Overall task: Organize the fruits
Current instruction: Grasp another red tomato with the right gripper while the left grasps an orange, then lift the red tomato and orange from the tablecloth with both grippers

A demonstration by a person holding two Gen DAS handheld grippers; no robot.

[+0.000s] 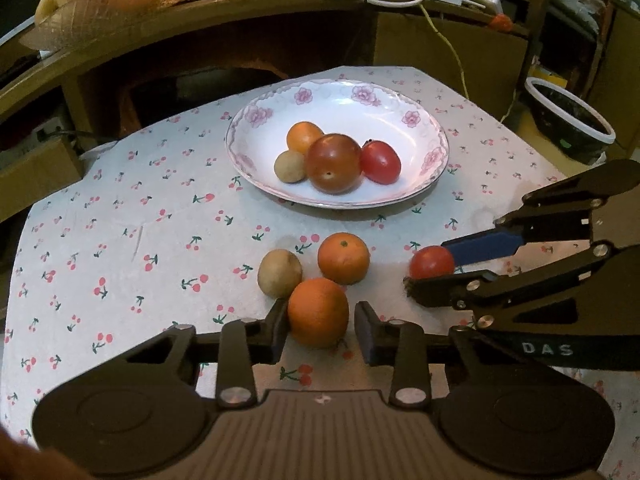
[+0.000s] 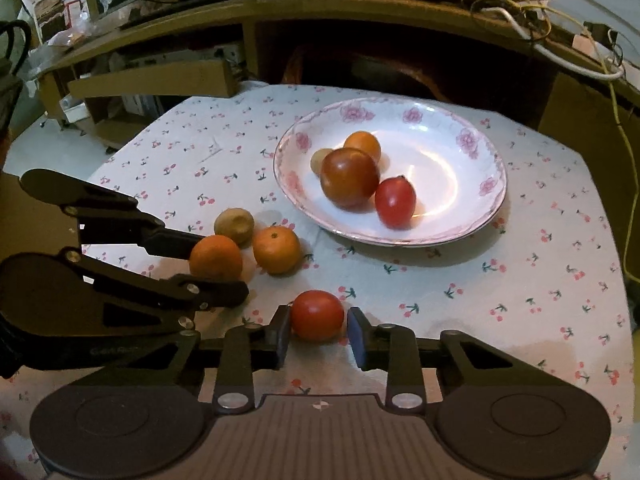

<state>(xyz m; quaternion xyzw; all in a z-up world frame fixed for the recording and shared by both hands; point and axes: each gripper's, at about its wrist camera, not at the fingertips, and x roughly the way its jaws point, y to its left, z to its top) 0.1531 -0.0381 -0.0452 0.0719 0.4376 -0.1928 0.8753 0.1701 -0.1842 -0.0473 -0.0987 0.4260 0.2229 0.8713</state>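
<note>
A white flowered plate [image 1: 336,85] [image 2: 494,176] holds a small orange, a dark red-brown tomato [image 1: 333,163] [image 2: 349,178], a red tomato and a small brown fruit. On the cherry-print cloth lie a brown fruit [image 1: 279,274] [image 2: 234,225] and two oranges. My left gripper [image 1: 321,330] [image 2: 200,268] is open, its fingers straddling the near orange [image 1: 318,312] [image 2: 216,258] with a thin gap on the right. My right gripper [image 2: 318,334] [image 1: 426,266] is open around a red tomato [image 2: 317,315] [image 1: 432,262], almost touching it. Both fruits rest on the cloth.
The other orange [image 1: 343,258] [image 2: 277,250] sits just beyond the gripped pair. A wooden shelf behind the table carries a basket of fruit [image 1: 100,0] and cables. A dark pot with a white rim [image 1: 568,120] stands off the table's right edge.
</note>
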